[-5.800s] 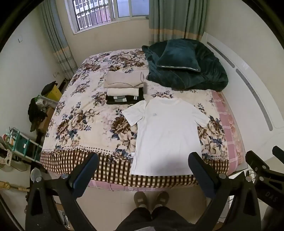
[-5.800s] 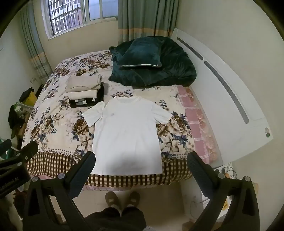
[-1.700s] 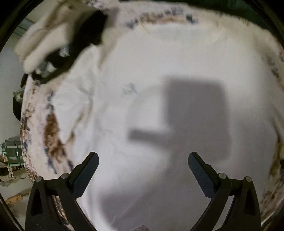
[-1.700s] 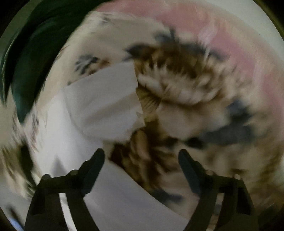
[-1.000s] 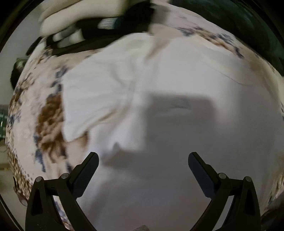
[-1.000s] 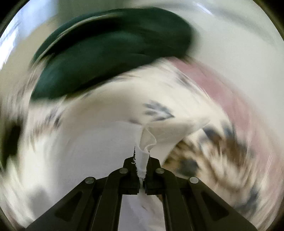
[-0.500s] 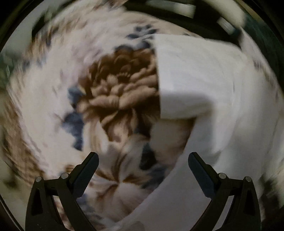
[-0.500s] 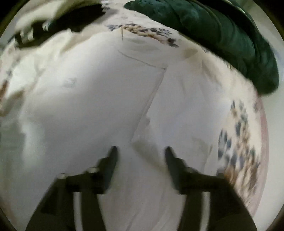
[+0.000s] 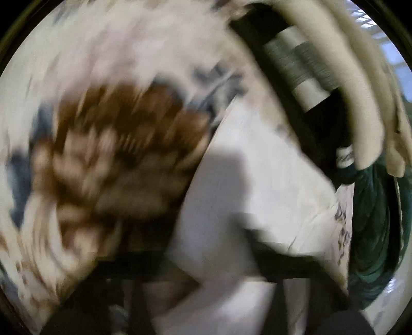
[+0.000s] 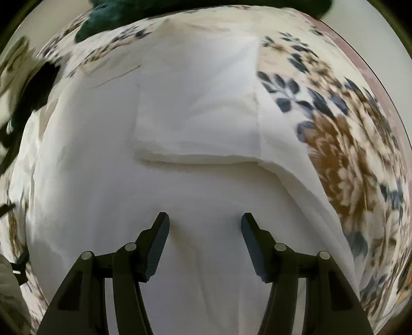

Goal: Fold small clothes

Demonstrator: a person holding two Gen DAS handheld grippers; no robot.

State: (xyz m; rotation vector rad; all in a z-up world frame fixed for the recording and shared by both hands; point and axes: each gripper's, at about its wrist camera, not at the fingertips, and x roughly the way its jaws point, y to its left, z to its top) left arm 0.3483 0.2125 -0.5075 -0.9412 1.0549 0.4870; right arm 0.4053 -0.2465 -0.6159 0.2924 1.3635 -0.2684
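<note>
A white T-shirt [image 10: 108, 154] lies flat on the flowered bedspread [image 10: 342, 144]. Its right sleeve [image 10: 195, 121] is folded inward onto the chest. My right gripper [image 10: 205, 232] is open and empty just above the shirt's middle. In the left wrist view the picture is badly blurred: the shirt's left sleeve [image 9: 257, 185] fills the centre, and my left gripper [image 9: 211, 260] shows only as dark smears low in the frame at that sleeve, so its jaws cannot be read.
A stack of folded clothes [image 9: 327, 85] in beige, black and stripes lies close beyond the left sleeve. A dark green quilt [image 10: 116, 15] is heaped at the head of the bed. The white bed frame [image 10: 396, 77] runs along the right side.
My right gripper has let go of the right sleeve, now folded onto the chest, and opened wider. My left gripper has swung in close to the left sleeve.
</note>
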